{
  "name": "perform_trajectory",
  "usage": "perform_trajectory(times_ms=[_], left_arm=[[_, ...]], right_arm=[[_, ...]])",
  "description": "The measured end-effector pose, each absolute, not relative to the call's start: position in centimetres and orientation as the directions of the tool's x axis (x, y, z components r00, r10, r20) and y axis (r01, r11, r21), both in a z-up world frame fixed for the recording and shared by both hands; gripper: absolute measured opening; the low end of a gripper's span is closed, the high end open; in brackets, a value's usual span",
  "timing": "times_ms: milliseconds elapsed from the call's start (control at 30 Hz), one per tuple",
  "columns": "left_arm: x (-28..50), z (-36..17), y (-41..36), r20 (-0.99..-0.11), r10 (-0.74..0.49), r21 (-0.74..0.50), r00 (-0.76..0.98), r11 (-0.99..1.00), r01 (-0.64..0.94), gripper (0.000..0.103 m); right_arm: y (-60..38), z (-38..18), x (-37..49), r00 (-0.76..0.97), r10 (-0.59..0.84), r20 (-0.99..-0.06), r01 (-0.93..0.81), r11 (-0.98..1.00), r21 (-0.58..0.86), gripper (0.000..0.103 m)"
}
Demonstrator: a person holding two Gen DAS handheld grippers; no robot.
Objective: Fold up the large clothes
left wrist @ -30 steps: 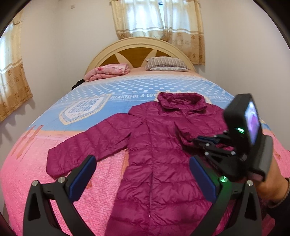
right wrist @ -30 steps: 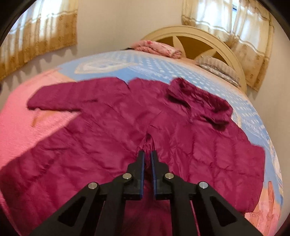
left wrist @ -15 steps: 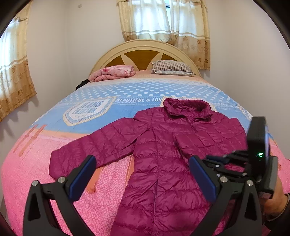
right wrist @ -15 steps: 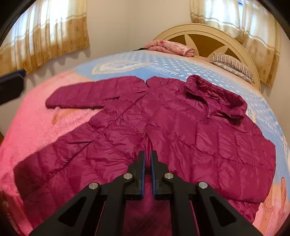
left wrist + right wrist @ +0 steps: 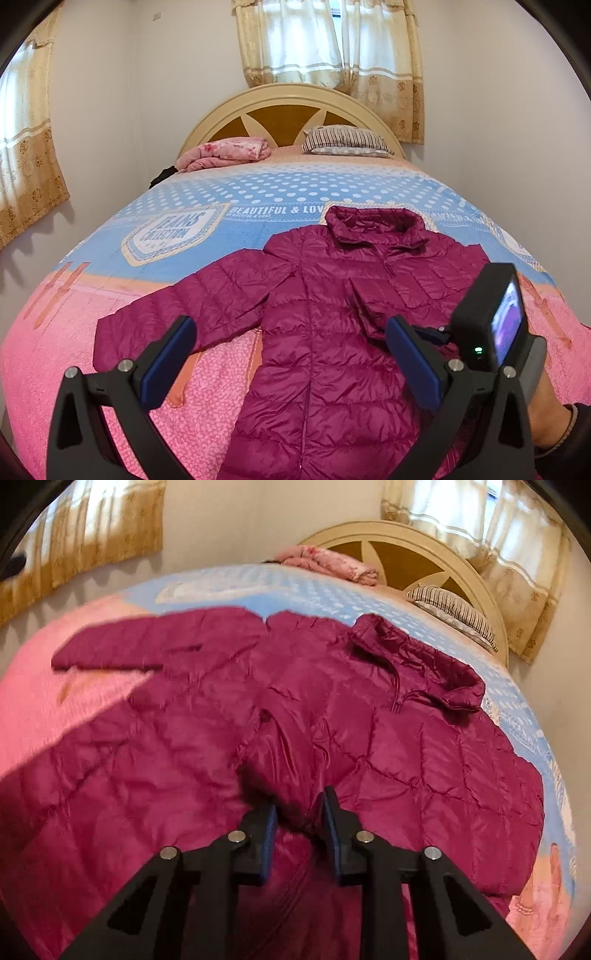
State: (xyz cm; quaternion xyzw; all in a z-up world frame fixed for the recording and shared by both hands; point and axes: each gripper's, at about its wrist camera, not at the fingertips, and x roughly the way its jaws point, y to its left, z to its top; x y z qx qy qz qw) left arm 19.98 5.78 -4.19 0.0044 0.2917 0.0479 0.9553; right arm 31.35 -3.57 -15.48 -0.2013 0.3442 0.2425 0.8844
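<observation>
**A:** Starting on the left: where does the spread sleeve [image 5: 184,299] lie from the jacket's [image 5: 332,332] zip line?

**B:** Out to the left of it, flat on the bed [image 5: 92,369], reaching down and away from the shoulder. The left tongs [image 5: 291,362] hang above, blades spread wide and holding nothing; the sleeve's cuff end shows just beyond the left blade.

**A:** And the jacket's long line?

**B:** Collar toward the headboard [image 5: 288,107], hem toward the tongs, front side up.

**A:** Right of the zip?

**B:** The other sleeve [image 5: 288,746] is already laid across the chest, just right of the zip. The right tongs [image 5: 299,827] sit at its end, blades parted a little with a bunch of fabric between them. I cannot tell whether they pinch it or have let go.

**A:** So which is nearer the spread sleeve?

**B:** The left, I'd judge. It would carry it rightward, toward the zip.
</observation>
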Motion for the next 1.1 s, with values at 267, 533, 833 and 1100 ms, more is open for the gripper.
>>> perform_trajectory(times_ms=[267, 533, 833, 1100], left_arm=[[21.2, -3.9, 5.5, -0.544, 0.106, 0.026, 0.832, 0.994, -0.110, 0.103], [23.7, -4.0, 4.4, -0.555, 0.115, 0.035, 0.824, 0.993, -0.115, 0.103], [28.9, -7.6, -1.4, -0.577, 0.111, 0.098, 0.809, 0.993, -0.066, 0.103], [32.7, -15.7, -2.5, -0.658, 0.325, 0.311, 0.680, 0.939, -0.148, 0.103]], right_arm=[[-1.8, -15.9, 30.3, 0.614, 0.346, -0.709, -0.618, 0.770, -0.159, 0.010], [-3.6, -15.4, 28.5, 0.478, 0.453, -0.752, -0.686, 0.728, 0.002, 0.088], [-16.7, -10.8, 30.8, 0.639, 0.316, -0.702, -0.412, 0.911, 0.035, 0.059], [-25.8, -13.1, 41.6, 0.689, 0.230, -0.687, -0.072, 0.965, 0.251, 0.042]])
